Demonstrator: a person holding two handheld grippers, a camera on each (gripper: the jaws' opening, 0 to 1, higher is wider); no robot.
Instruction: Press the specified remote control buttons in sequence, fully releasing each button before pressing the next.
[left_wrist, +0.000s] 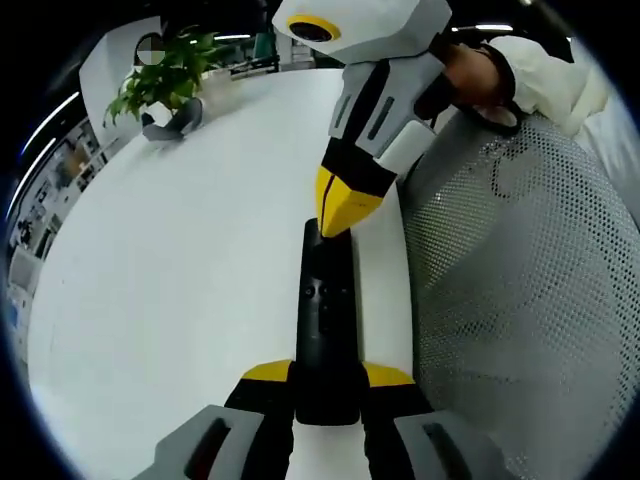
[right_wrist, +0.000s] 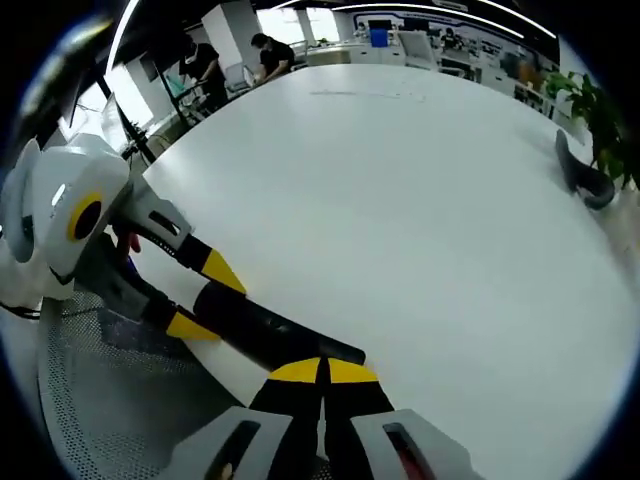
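The remote control (left_wrist: 325, 330) lies at the edge of the white table (left_wrist: 180, 260), a long black body with its near end clamped between the jaws of the left gripper (left_wrist: 327, 380), which holds it steady. In the right gripper view the same remote (right_wrist: 265, 330) runs from the left gripper (right_wrist: 195, 295) toward the camera. The right gripper (left_wrist: 340, 215) has its yellow tips drawn together to a point and set down on the far end of the remote, apparently pressing a button there; in its own view the right gripper (right_wrist: 322, 372) shows the tips meeting with nothing between them.

Risks, as judged: the closed tip is broader than a single key, so it may bridge two buttons or slip off the intended one. The remote sits at the table's edge beside a mesh chair back (left_wrist: 520, 300); a hard push could tip or slide it if the left grip loosens. Lifting too little before the next press would fail the full-release rule.

Hidden or unclear: the button under the tip is covered. Key markings cannot be read. The remote's near end is masked by the left jaws. A potted plant (left_wrist: 165, 75) and a dark grey object (right_wrist: 580, 175) stand well apart; what that object is cannot be told.
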